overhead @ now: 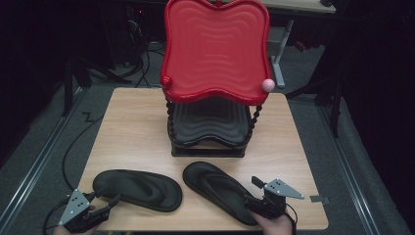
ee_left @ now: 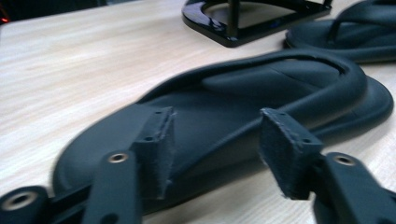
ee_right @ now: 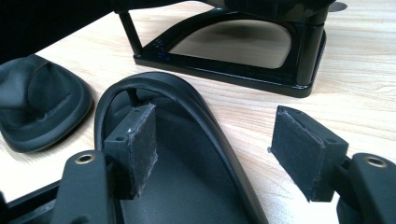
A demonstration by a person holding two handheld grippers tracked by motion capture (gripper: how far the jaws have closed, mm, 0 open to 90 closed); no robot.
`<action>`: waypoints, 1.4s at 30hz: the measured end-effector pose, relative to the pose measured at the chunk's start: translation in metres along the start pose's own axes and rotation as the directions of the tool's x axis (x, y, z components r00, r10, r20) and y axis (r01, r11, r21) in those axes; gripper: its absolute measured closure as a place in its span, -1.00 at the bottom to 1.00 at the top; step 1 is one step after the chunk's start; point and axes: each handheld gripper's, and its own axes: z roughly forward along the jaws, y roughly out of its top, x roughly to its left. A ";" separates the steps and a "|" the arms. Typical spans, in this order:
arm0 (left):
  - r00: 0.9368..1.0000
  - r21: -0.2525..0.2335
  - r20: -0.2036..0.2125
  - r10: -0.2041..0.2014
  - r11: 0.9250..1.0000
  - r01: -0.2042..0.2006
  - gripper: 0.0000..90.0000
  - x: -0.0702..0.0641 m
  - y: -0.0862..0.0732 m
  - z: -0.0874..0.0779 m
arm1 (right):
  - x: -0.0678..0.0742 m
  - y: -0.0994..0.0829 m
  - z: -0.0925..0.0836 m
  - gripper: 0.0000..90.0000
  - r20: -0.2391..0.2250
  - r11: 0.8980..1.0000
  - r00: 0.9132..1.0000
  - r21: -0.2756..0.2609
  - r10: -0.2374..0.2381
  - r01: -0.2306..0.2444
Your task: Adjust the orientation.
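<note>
High view: two black sandals lie on the wooden surface (overhead: pixel 132 117) before a two-tier rack (overhead: pixel 210 142) with a red top tray (overhead: pixel 215 49). Left tongs (overhead: pixel 110 203) sit released at the left sandal (overhead: pixel 139 188), pads off it. Right tongs (overhead: pixel 254 188) straddle the right sandal (overhead: pixel 220 188) rim, spread, not yet pinching. Closing on that thin, flexible rim could let the sandal sag or slip free when lifted.

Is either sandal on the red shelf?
No: both sandals lie on the table, in front of the red shelf.
</note>
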 end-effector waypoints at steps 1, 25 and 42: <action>1.000 0.003 0.008 0.003 1.000 -0.003 -0.06 -0.001 -0.001 0.003 | 0.000 0.000 0.000 -0.30 0.000 1.000 1.000 0.001 0.000 0.000; 0.999 0.001 0.042 -0.006 1.000 0.006 0.78 -0.003 -0.009 0.004 | -0.004 -0.001 -0.003 -0.28 0.002 1.000 1.000 -0.010 0.025 -0.025; 0.969 0.096 -0.241 -0.051 0.992 0.076 0.89 -0.012 0.031 0.057 | -0.004 0.000 0.001 -0.27 -0.005 1.000 1.000 -0.005 0.031 -0.031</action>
